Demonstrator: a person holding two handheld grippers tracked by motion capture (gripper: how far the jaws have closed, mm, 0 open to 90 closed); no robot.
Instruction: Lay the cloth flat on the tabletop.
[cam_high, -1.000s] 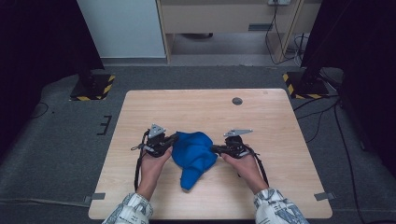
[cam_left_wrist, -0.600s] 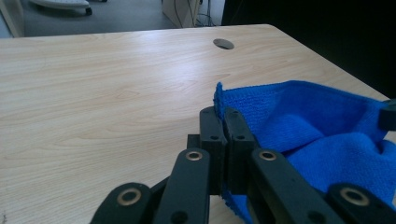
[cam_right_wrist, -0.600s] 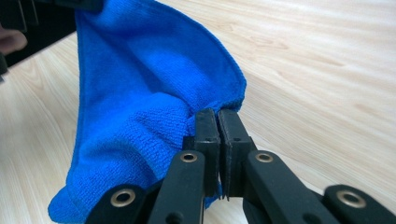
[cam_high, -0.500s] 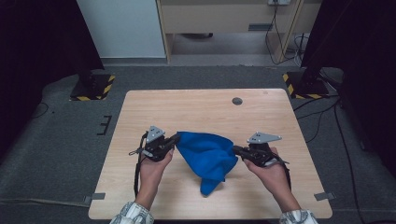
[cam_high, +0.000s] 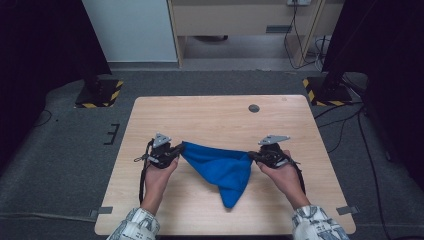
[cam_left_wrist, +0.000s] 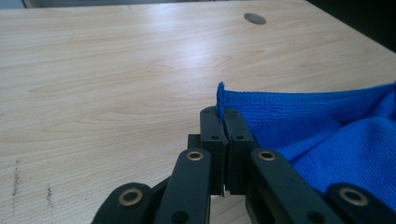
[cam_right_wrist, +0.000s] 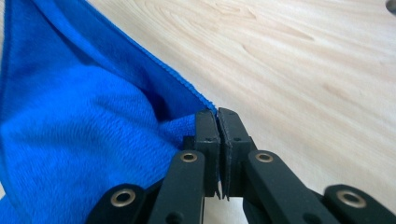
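With both pairs of jaws pressed together on cloth, I hold the blue cloth (cam_high: 223, 167) strung between my two tools above the table (cam_high: 200, 117). My left gripper (cam_high: 179, 150) has its jaws closed flat on one corner of the cloth; in the left gripper view (cam_left_wrist: 223, 122) the hemmed corner stands up just past the tips, pinched between the two black pads, and the stitched edge runs away from the tips towards the other hand. My right gripper (cam_high: 251, 156) is clamped in the same way on the opposite end; in the right gripper view (cam_right_wrist: 217, 120) the edge of the cloth comes straight into the seam between the pads, and the rest of the fabric billows off to the side of the jaws.

From the left tool outward, the top edge of the cloth stretches across to the right tool, so its long axis runs from one gripper to the other, side to side across the table as the high view shows it. That edge sags a little in the middle. Below it the cloth narrows into a triangle, and its loose point lies on the table nearer my body than either tool, closer to the right gripper than to the left.

Beyond the tips of both tools lies bare pale wood. Well past them, towards the far edge of the table, sits a small dark round disc (cam_high: 254, 108), on the right gripper's side.
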